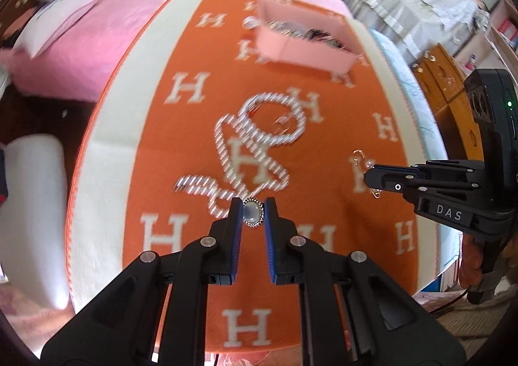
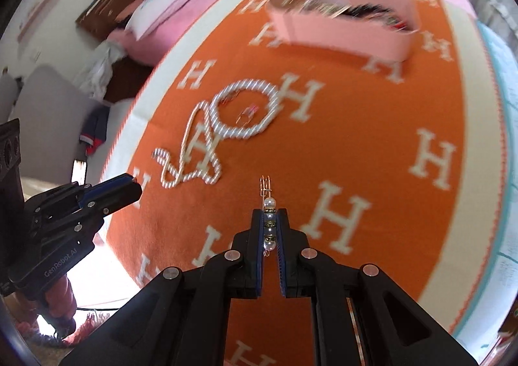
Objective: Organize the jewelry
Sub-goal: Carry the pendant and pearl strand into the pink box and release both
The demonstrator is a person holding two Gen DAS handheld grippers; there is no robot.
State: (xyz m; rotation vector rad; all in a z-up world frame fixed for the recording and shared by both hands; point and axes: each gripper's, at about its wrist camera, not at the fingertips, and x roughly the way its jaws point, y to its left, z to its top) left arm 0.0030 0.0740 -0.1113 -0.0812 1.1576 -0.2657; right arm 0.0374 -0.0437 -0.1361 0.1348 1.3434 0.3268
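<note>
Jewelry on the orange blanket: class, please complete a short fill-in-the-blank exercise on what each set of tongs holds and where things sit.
1. The left tongs grip an oval ____ with a pale stone.
2. The right tongs grip a gold pin strung with ____.
3. The silver rope chain lies on the ____ blanket.
4. The pink box stands ____ the chain.

Missing words: brooch; pearls; orange; beyond

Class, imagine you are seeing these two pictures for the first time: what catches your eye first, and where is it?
First, the orange blanket with white H letters, and the silvery twisted rope necklace looped across its middle. Next, each hand-held gripper grips jewelry: the left hand-held gripper an oval brooch, the right hand-held gripper a pearl pin. A pink box sits at the far end.
</note>
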